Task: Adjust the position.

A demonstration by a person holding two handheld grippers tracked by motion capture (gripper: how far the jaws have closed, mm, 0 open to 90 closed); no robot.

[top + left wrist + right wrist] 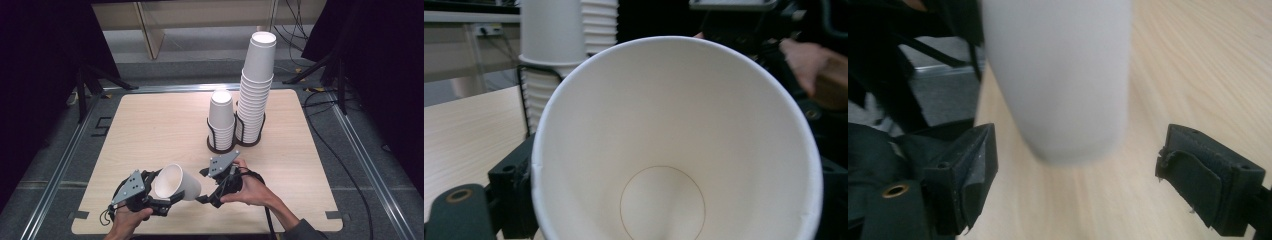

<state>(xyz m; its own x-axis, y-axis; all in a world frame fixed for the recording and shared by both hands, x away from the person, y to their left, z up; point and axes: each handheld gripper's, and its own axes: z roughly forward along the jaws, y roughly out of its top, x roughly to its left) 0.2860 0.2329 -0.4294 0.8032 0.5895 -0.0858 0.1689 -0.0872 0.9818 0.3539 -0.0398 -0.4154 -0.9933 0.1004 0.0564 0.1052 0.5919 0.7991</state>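
A white paper cup (182, 184) lies on its side just above the table's near edge, its mouth turned toward my left gripper (165, 189). That gripper grips the cup at the rim; in the left gripper view I look straight into the cup (664, 140), with a black jaw pressed against its left side. My right gripper (201, 186) sits at the cup's base with its jaws wide apart. In the right gripper view the cup's base (1058, 75) hangs ahead of the gap between the jaws (1075, 170), touching neither.
Two stacks of white cups stand in a black wire holder (222, 147) at the table's middle back: a short stack (221, 117) and a tall leaning stack (257, 85). The wooden table (150, 125) is bare to the left. Cables trail on the floor at right.
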